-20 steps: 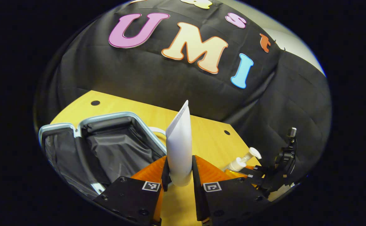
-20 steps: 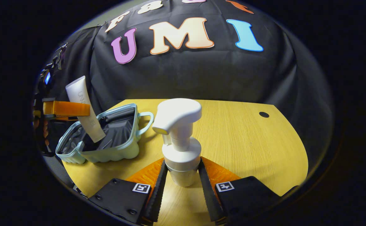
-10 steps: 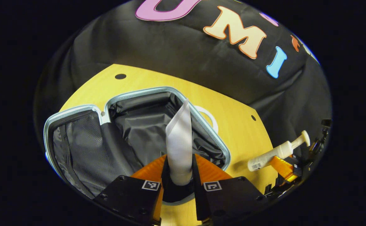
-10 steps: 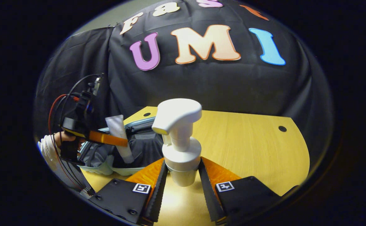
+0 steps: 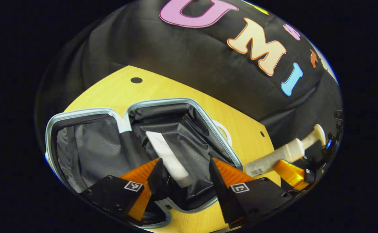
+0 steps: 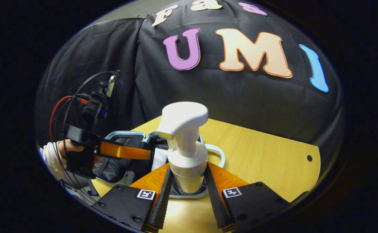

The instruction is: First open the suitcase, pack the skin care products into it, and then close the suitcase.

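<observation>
Your left gripper (image 5: 184,170) has just spread open and dropped the white tube (image 5: 167,158) into the open suitcase (image 5: 195,108), so your right gripper (image 6: 185,181), clamping the pump bottle (image 6: 184,145), goes next.

My left gripper (image 5: 184,173) points downward with its 2 fingers spread wide, nothing pressed between them. My right gripper (image 6: 187,181) is level, its 2 fingers closed on the white plastic pump bottle (image 6: 184,145) standing upright between them. Off to its left, a hand (image 6: 66,146) in a white sleeve (image 6: 49,157) grips the left gripper's handle.
</observation>
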### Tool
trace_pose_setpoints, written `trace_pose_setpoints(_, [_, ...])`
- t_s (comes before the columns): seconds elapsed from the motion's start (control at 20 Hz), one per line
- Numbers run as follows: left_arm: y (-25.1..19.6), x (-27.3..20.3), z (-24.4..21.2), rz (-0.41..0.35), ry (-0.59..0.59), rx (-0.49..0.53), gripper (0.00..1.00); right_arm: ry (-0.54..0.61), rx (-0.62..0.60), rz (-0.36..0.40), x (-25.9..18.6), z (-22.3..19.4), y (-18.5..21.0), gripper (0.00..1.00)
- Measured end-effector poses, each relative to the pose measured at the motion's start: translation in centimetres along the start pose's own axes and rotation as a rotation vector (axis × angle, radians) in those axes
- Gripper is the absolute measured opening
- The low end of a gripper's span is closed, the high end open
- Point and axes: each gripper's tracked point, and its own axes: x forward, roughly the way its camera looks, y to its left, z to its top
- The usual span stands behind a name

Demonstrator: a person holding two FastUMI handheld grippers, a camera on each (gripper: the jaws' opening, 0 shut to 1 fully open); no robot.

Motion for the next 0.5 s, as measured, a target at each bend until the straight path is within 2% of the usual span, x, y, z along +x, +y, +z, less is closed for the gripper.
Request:
trace_pose_setpoints(0.05, [0.4,-1.4,0.3,0.002,-0.023,-0.002,0.93,0.017,-0.006,0.015,1.3,0.0,0.6,0.6])
trace_pose_setpoints(0.1, [0.7,-2.7,0.4,0.007,-0.043,-0.005,0.89,0.04,-0.017,0.023,2.6,-0.2,0.9,0.6])
trace_pose_setpoints(0.15, [1.3,-4.4,0.8,0.016,-0.077,-0.011,0.95,0.07,-0.034,0.03,3.7,-0.7,1.3,0.6])
trace_pose_setpoints(0.35, [3.4,-10.8,1.5,0.066,-0.216,-0.089,0.96,0.166,-0.058,0.053,7.0,-2.4,1.9,0.6])
trace_pose_setpoints(0.5, [5.4,-15.0,0.7,0.129,-0.27,-0.15,0.96,0.219,-0.061,0.056,9.1,-3.8,1.9,0.6])
